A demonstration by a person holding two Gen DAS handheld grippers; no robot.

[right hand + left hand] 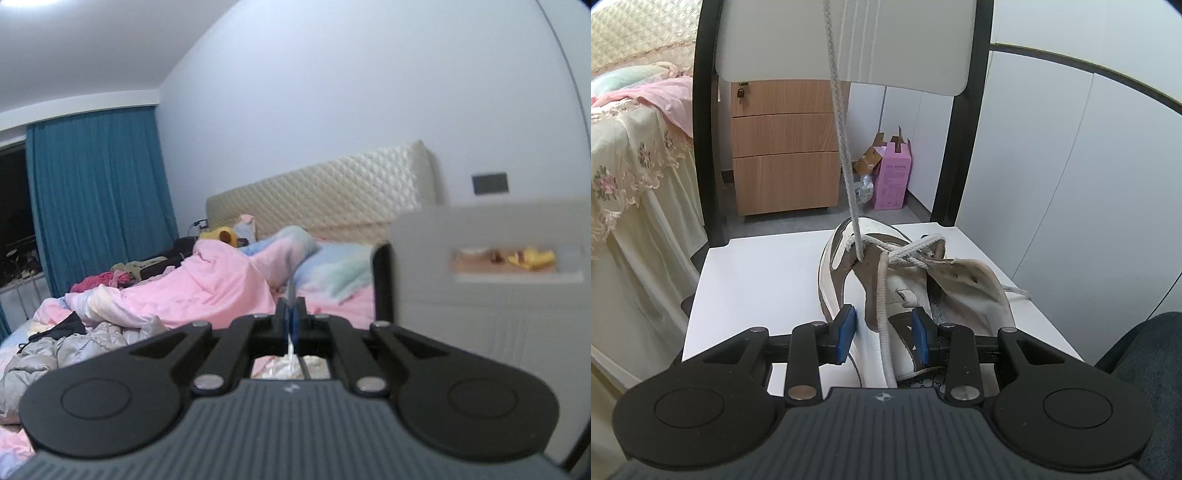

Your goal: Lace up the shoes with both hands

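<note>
A white and brown sneaker (pixel 849 280) lies on the white chair seat (pixel 757 280), heel toward me, tongue (pixel 971 288) flopped to the right. My left gripper (pixel 884 328) is open, its blue pads on either side of the shoe's ankle collar, with a loose white lace end (pixel 882 314) running between them. A second lace strand (pixel 842 129) rises taut from the eyelets and leaves the top of the left wrist view. My right gripper (pixel 291 317) is held high, facing the bed, shut on a white lace (pixel 291 349) that hangs below its pads.
The chair's white backrest (pixel 849 40) and black frame posts (pixel 701 129) stand behind the shoe. A wooden drawer unit (pixel 785 147) and pink box (pixel 892 177) sit on the floor beyond. A bed with pink bedding (pixel 207 288) fills the right wrist view. A person's dark-clad leg (pixel 1145 350) is at right.
</note>
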